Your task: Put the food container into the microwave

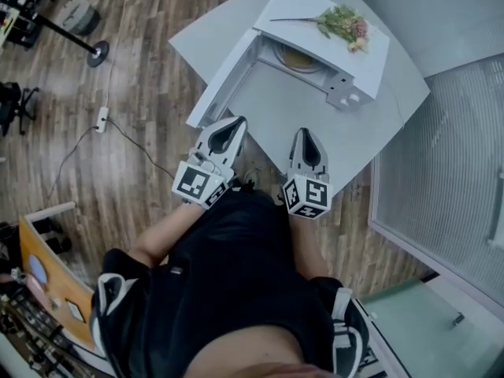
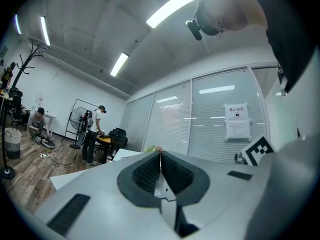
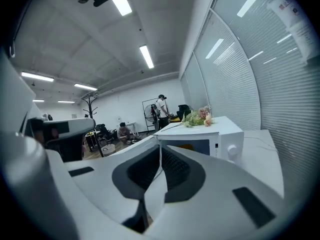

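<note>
There is one food container [image 1: 298, 57], and it sits inside the one microwave [image 1: 303, 5]. It is yellow-brown and looks round. It lies flat on the floor of the microwave. Because it is round, I cannot tell a long side or which way it points. In the right gripper view only a bit of orange [image 3: 186, 146] shows in the open front.

The microwave stands on the white table [image 1: 370, 136]. Its one door [image 1: 224, 77] is wide open and swings out to the left in the head view. The open front faces the person. One bunch of flowers [image 1: 344, 24] lies on top of the microwave, with its stem pointing left.

There are two grippers. Both are at the near edge of the table, close to the person's body and well apart from the microwave. The left gripper [image 1: 239, 122] has its jaws pressed together, with nothing between them. The right gripper [image 1: 306, 132] is the same: jaws together, holding nothing. The two sit side by side and point toward the microwave.

Far back in the room there are two people. One stands [image 2: 95, 134] beside a fan [image 2: 79, 118], and one is low down near the floor [image 2: 37, 124]
</note>
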Demonstrator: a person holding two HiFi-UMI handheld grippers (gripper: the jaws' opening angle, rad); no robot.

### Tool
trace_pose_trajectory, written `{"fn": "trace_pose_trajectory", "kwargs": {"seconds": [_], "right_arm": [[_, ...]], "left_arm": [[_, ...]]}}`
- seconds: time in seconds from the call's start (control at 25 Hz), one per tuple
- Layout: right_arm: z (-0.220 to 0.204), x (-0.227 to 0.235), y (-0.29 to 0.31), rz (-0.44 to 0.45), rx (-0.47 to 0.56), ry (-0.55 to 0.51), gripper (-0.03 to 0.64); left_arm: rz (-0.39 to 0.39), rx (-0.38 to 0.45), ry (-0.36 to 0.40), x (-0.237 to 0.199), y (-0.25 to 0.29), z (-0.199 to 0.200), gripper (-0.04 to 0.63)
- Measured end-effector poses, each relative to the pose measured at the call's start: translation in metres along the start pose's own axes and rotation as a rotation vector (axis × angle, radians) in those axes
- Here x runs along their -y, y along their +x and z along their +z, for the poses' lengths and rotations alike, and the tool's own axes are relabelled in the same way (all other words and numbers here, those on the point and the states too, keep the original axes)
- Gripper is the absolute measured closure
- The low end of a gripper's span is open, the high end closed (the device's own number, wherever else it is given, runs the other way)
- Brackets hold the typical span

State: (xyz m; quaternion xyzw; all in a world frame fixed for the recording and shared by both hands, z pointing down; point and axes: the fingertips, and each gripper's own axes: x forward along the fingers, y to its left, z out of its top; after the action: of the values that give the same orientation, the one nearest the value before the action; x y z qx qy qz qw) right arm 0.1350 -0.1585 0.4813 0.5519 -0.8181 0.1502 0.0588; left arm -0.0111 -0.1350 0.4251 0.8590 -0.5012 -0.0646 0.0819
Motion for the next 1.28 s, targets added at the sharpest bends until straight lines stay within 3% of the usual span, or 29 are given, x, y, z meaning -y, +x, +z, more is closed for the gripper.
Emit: {"fn": "trace_pose_trajectory", "kwargs": {"seconds": [0.36,1.28], "right_arm": [[0.007,-0.026,-0.022,-0.023,0.006,0.021,0.592],[0.001,-0.036,-0.03,-0.076,0.008,0.033,0.592]], "left_arm": [[-0.035,0.0,-0.024,-0.011,-0.01,0.009,0.572],[-0.075,0.015,-0.029,-0.017,-0.027,0.014,0.572]]}}
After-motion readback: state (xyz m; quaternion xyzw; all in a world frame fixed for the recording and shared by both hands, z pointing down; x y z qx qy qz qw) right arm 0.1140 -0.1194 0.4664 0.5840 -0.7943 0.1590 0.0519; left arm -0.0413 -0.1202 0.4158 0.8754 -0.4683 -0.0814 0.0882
